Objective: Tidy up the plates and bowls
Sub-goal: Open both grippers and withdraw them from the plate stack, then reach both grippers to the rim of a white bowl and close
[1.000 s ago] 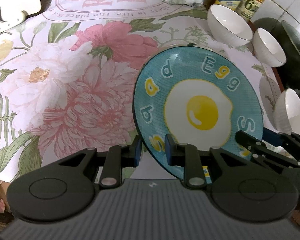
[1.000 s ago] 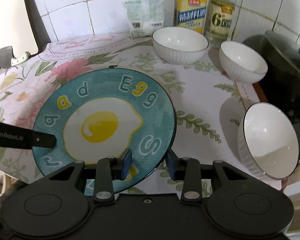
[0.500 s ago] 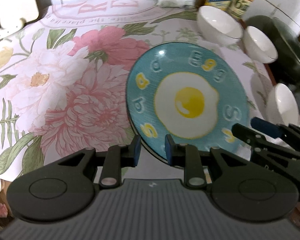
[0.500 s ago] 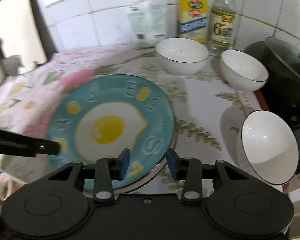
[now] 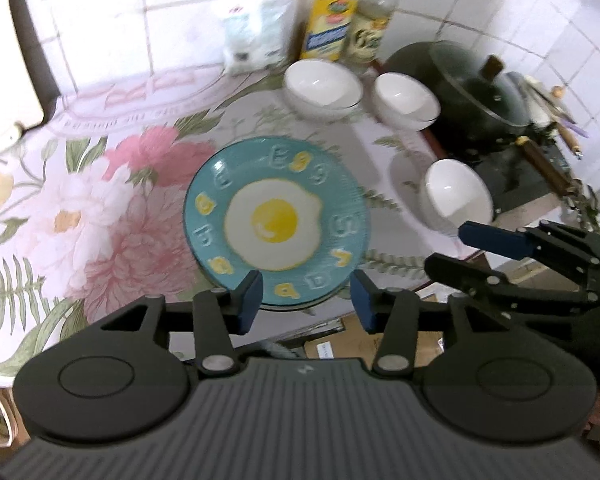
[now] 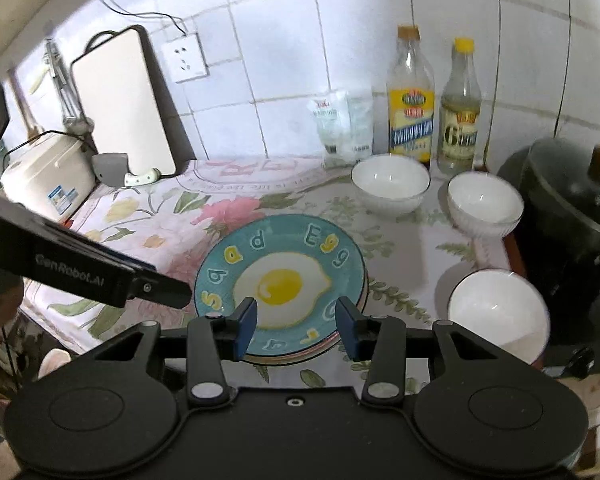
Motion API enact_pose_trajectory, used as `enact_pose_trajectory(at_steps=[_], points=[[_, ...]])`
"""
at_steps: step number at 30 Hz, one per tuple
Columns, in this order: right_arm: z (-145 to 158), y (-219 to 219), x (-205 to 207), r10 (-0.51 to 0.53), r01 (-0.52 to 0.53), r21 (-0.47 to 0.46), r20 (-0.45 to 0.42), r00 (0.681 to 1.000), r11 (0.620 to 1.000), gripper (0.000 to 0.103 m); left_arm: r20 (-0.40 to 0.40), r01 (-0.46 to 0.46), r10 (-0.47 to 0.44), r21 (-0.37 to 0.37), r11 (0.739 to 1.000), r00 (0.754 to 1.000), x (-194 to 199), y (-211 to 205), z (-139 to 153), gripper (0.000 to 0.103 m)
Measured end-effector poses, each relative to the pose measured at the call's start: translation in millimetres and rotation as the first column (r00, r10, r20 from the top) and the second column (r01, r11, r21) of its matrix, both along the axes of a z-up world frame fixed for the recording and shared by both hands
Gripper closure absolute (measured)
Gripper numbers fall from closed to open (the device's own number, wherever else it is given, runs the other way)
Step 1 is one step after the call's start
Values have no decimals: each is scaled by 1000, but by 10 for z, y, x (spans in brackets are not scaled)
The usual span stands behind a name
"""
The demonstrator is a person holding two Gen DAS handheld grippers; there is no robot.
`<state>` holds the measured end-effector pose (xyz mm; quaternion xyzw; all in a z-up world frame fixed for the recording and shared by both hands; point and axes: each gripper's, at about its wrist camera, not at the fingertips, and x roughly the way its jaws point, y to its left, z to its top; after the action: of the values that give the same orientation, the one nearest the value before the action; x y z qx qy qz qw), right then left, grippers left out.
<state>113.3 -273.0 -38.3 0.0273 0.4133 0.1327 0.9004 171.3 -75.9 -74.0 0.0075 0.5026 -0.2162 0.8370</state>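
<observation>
1. Teal fried-egg plate: lies flat on the floral tablecloth near the counter's front edge. A second rim shows beneath it in the right wrist view, so it appears to rest on another plate; what that one looks like cannot be told.
2. Left gripper: held above the plate's near rim, jaws apart and just opened wider, nothing between the blue pads, no contact with the plate.
3. Right gripper: likewise above the near rim, jaws apart and just opened a little, nothing held.
4. Large white bowl: upright at the back of the cloth, just in front of the yellow-labelled bottle.
5. Second white bowl: upright beside the large bowl, to its right, near the dark lidded pot.
6. Third white bowl: at the cloth's right edge, apart from the plate, tilted with its opening toward the cameras.
</observation>
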Motion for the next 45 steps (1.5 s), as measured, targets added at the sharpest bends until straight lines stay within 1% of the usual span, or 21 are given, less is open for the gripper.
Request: enact_pose_trajectory(at_steps=[3, 7, 12, 14, 17, 20, 24, 31, 35, 38, 41, 45], points=[[155, -48, -128, 8, -7, -13, 23, 1000, 1000, 53, 25, 30, -30, -2, 1000, 999, -118, -81, 138, 53], [303, -160, -258, 16, -14, -31, 51, 999, 999, 52, 50, 70, -71, 9, 997, 996, -260, -199, 237, 52], [419, -364, -437, 3, 3, -68, 83, 997, 998, 51, 55, 106, -107, 26, 994, 993, -372, -352, 259, 49], [443, -470, -495, -7, 13, -67, 90, 996, 998, 51, 53, 111, -112, 29, 993, 992, -383, -413, 251, 49], [461, -632, -577, -8, 15, -65, 105, 994, 998, 47, 53, 128, -129, 17, 992, 990, -388, -516, 229, 49], [457, -765, -661, 3, 7, -70, 135, 991, 998, 47, 55, 134, -135, 16, 991, 989, -384, -626, 178, 49], [388, -903, -744, 0, 9, -55, 168, 986, 998, 46, 37, 134, -135, 13, 991, 990, -360, -795, 64, 49], [222, -1121, -755, -41, 48, -38, 177, 983, 998, 44, 3, 130, -130, -14, 991, 992, -288, -1059, -174, 49], [75, -1263, -702, -67, 76, -45, 171, 983, 996, 42, 32, 128, -127, -21, 992, 991, -259, -1231, -255, 49], [-51, -1393, -661, -94, 95, 3, 186, 978, 995, 38, 48, 121, -118, -49, 991, 992, -220, -1335, -276, 49], [-199, -1494, -592, -131, 130, 20, 201, 971, 991, 38, 59, 92, -87, -80, 993, 994, -139, -1417, -319, 49], [-444, -1618, -428, -194, 194, 20, 190, 962, 981, 38, 93, 48, -41, -72, 996, 995, 7, -1554, -446, 49]])
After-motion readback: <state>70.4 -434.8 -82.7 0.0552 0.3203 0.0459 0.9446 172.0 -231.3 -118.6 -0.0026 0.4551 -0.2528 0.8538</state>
